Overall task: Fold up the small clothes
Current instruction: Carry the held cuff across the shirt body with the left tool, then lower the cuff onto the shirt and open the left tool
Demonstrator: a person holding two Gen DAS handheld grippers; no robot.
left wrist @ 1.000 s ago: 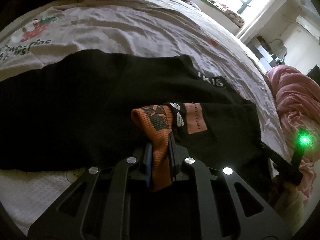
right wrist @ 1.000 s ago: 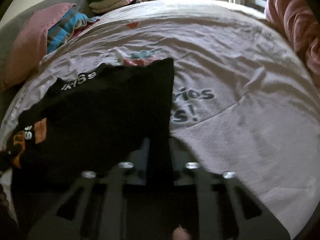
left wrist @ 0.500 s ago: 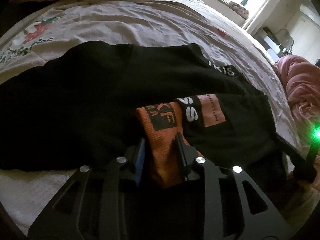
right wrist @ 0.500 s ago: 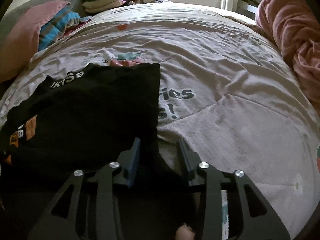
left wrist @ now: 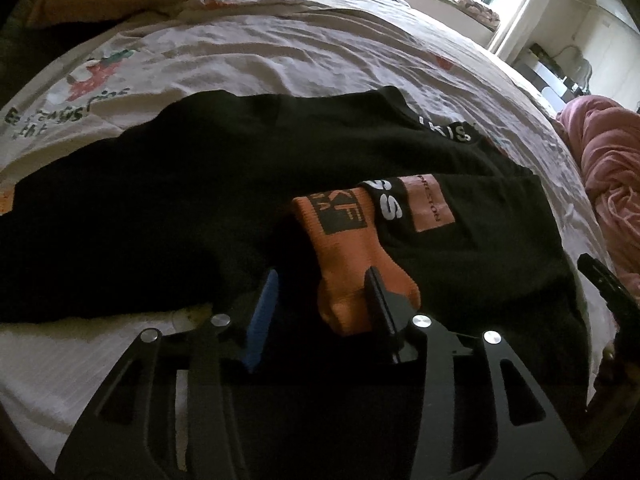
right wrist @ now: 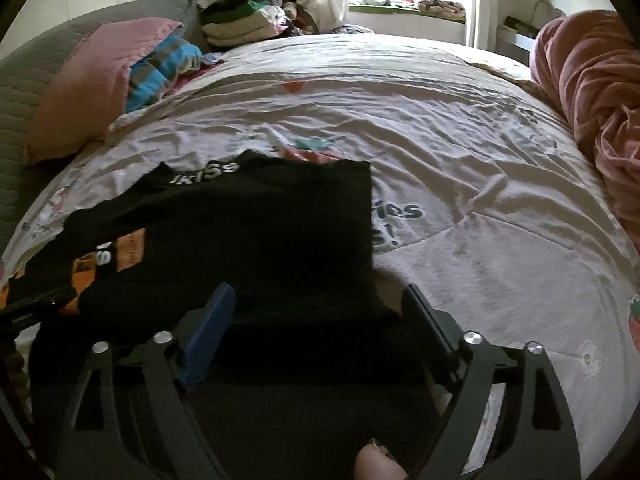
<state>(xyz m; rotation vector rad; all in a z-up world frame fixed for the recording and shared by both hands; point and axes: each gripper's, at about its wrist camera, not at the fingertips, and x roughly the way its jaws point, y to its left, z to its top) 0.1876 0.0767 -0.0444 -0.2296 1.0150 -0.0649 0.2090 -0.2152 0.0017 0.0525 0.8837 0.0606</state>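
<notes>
A black garment [left wrist: 200, 200] with white lettering at the collar lies folded on the bed; it also shows in the right wrist view [right wrist: 248, 232]. Its orange ribbed cuff [left wrist: 348, 248] lies on top of the black cloth. My left gripper [left wrist: 320, 280] is open, and the cuff rests against its right finger. My right gripper [right wrist: 316, 296] is open over the near right edge of the garment. The cloth lies loose between its fingers.
The bed has a pale printed quilt [right wrist: 460, 152]. A pink blanket [right wrist: 592, 92] is heaped at the right edge. A pink pillow [right wrist: 88, 80], a blue striped cloth and folded clothes [right wrist: 240, 24] are at the back left. A window is behind.
Both grippers have opened. The left one let go of the orange cuff, which now lies on the black cloth. The right one let go of the garment's edge.
</notes>
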